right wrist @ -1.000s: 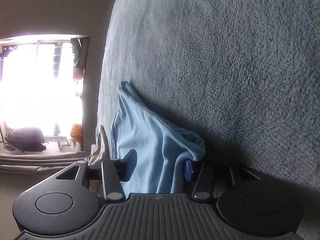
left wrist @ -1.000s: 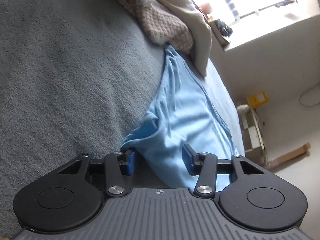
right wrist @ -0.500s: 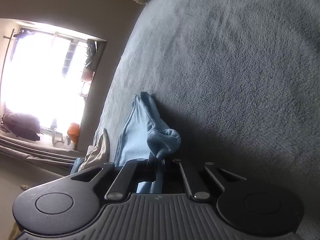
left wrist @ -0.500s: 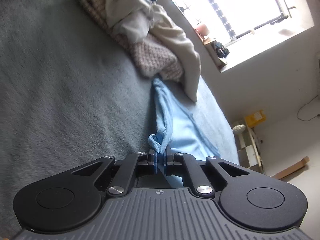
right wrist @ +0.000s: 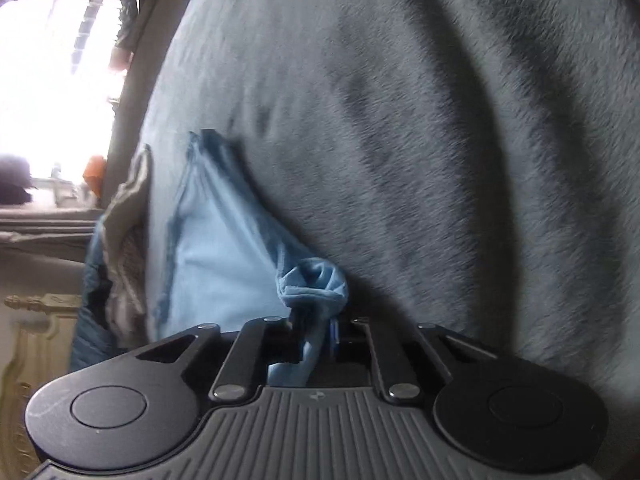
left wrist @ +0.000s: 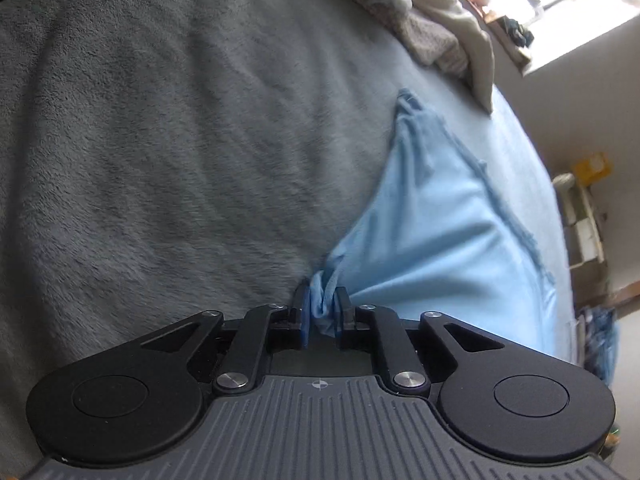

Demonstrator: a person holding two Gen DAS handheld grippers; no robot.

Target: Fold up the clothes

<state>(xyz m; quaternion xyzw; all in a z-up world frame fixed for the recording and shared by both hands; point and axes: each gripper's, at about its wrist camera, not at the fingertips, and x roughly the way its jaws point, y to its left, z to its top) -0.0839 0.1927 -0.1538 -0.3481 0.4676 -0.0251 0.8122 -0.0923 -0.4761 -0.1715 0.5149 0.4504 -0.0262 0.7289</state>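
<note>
Your left claw (left wrist: 323, 312) and right claw (right wrist: 316, 336) each pinch a bunched edge of the blue cloth (left wrist: 436, 236), jaws easing apart. Cloth lies along the bed's (left wrist: 180, 140) edge; open blanket beside it.

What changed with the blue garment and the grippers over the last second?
Both grippers closed on corners of the light blue garment and pulled it across the grey blanket. The left gripper and right gripper now have bunched cloth between opening jaws. The pile of clothes by the window stayed put.
</note>
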